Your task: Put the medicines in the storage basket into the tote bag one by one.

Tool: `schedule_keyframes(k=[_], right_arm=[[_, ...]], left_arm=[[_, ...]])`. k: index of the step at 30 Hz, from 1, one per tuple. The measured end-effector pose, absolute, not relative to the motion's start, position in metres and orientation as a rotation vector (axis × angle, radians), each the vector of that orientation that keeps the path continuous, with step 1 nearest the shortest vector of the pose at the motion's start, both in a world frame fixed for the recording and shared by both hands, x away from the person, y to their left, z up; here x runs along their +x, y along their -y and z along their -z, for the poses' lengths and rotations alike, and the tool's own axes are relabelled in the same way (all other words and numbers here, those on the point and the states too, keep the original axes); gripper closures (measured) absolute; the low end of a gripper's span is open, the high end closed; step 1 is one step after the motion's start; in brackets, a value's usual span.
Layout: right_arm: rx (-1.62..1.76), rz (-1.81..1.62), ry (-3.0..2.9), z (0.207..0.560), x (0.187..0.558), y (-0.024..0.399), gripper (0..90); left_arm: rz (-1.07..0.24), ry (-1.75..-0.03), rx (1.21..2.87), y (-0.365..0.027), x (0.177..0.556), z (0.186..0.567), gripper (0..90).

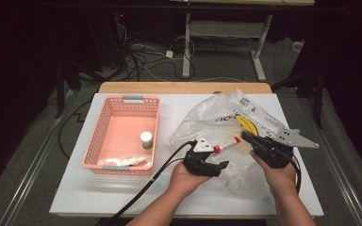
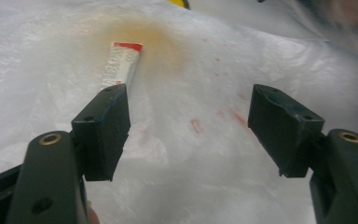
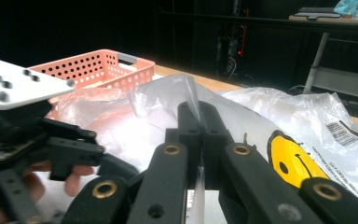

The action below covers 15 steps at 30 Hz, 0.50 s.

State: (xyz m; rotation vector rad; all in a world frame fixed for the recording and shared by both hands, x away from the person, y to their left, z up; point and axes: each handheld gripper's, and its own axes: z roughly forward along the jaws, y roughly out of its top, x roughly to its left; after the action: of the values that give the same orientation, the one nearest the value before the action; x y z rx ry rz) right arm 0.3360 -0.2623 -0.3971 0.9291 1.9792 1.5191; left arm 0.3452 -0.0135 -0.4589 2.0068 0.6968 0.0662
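High view: a small tube (image 1: 227, 143), white with a red end, lies inside a clear plastic bag (image 1: 207, 117) on the right half of a white table (image 1: 75, 188). The tube sits between the two grippers, right of the basket and near the middle of the table. In the left gripper view the tube (image 2: 120, 65) shows through the cloudy film, its red end pointing away, just beyond one black jaw.

The bag is crumpled and see-through, with a yellow smiley face (image 1: 246, 123) and a printed label on its far right side. One tube is visible in it.

The left gripper (image 1: 217, 165), held in the person's left hand (image 1: 184, 179), hovers over the near edge of the bag with its jaws spread fairly wide; nothing is between them, and they press on nothing.

The right gripper (image 3: 199, 122), held in the right hand (image 1: 279, 176), has its jaws pinched tight on a fold of the bag's film, lifting it.

Left of the bag stands one pink perforated basket (image 1: 103, 136). It holds two things: a small white bottle (image 1: 146, 140) standing upright near its right wall, and a white tube-like item (image 1: 133, 161) lying flat at its near edge.
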Motion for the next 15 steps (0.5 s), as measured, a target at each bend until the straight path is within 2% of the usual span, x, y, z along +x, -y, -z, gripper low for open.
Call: schedule_keyframes(k=[6,9,15], right_arm=[[0.928,-1.517,-1.977,0.397,0.335,0.264,90.0],[0.930,-1.517,-1.975,0.397,0.335,0.264,90.0],[0.928,-1.514,-1.977,0.397,0.334,0.262,90.0]], left_arm=[[-0.066,-0.667,2.007,0.002,0.327,0.450,20.0],[-0.056,-0.655,1.998,-0.006,0.320,0.444,19.3],[-0.067,-0.657,1.989,-0.023,0.310,0.434,12.0]])
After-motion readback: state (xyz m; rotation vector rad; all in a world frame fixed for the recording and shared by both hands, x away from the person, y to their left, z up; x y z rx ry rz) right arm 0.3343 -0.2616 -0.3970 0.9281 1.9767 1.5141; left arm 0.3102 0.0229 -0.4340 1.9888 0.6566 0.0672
